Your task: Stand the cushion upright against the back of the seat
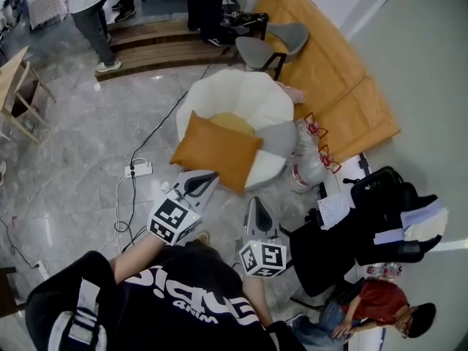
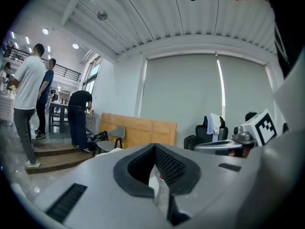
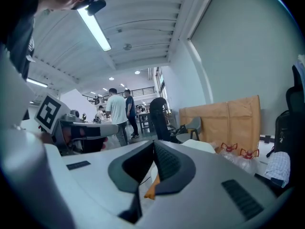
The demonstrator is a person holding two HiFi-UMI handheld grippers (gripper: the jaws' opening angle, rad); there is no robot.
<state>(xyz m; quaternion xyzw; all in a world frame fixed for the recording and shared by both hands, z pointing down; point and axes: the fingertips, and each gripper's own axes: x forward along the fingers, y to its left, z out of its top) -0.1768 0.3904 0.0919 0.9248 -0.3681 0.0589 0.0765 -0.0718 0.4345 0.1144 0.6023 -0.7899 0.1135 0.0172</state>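
Note:
An orange cushion [image 1: 217, 151] lies tilted on the front of a white round armchair [image 1: 245, 93] and overhangs the seat's near edge. A yellow cushion [image 1: 234, 123] shows behind it on the seat. My left gripper [image 1: 207, 177] is shut and empty, its tip just short of the orange cushion's near corner. My right gripper [image 1: 253, 202] is also shut and empty, a little nearer to me, off the chair's front right. In the left gripper view the jaws [image 2: 155, 149] meet with nothing between them. In the right gripper view the closed jaws [image 3: 153, 147] let an orange sliver of cushion [image 3: 150, 190] show below.
Large water bottles with red handles [image 1: 313, 146] stand right of the armchair. A power strip with cables [image 1: 139, 170] lies on the floor to the left. A grey chair [image 1: 269, 44] and cardboard panels [image 1: 333, 75] are behind. A black office chair [image 1: 376, 199] and a seated person are at right; people stand near the wooden step [image 1: 157, 46].

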